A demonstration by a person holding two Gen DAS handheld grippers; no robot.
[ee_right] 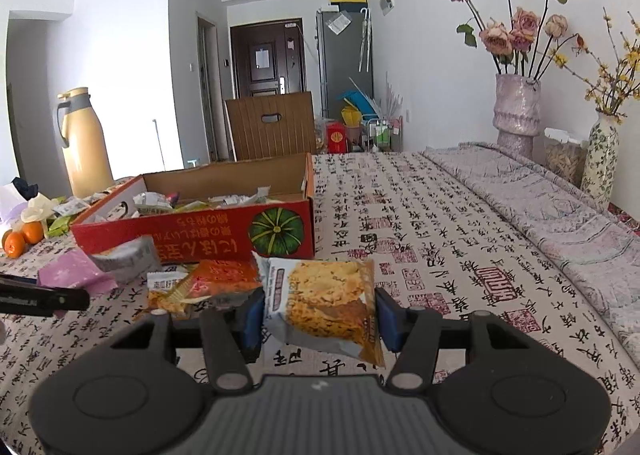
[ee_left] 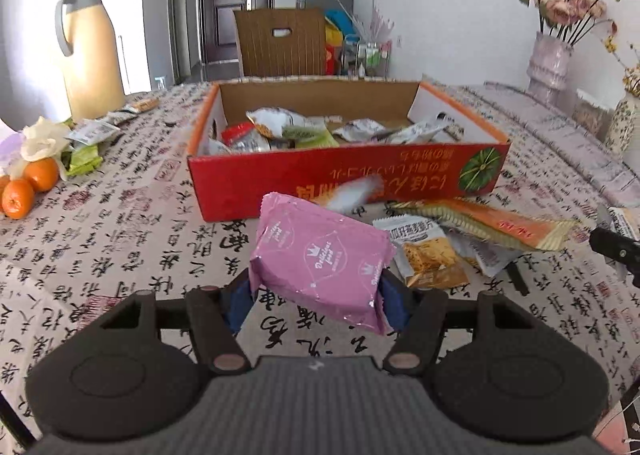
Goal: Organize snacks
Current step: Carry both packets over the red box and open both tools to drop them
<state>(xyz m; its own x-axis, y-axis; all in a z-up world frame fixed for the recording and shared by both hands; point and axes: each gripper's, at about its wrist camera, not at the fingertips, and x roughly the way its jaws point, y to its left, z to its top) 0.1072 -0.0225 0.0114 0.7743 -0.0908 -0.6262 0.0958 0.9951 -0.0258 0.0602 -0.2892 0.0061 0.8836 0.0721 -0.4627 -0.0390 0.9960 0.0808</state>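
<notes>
My left gripper (ee_left: 318, 295) is shut on a pink snack packet (ee_left: 320, 259), lifted above the tablecloth in front of the red cardboard box (ee_left: 332, 179). The box holds several snack packets (ee_left: 288, 127). A grey-white packet (ee_left: 352, 191) shows blurred just beyond the pink one. Loose packets (ee_left: 432, 255) and a long orange wafer pack (ee_left: 488, 225) lie to the right. In the right wrist view my right gripper (ee_right: 320, 315) is shut on a white-and-orange biscuit packet (ee_right: 328, 307), held right of the red box (ee_right: 200, 229). The left gripper's finger (ee_right: 44, 297) and pink packet (ee_right: 72, 273) appear at left.
A cream thermos jug (ee_left: 90, 51), oranges (ee_left: 30, 187) and more packets (ee_left: 96, 131) sit at the table's left. Vases with dried flowers (ee_right: 516, 107) and a folded quilt (ee_right: 560, 191) line the right side. A wooden chair back (ee_left: 282, 41) stands behind the box.
</notes>
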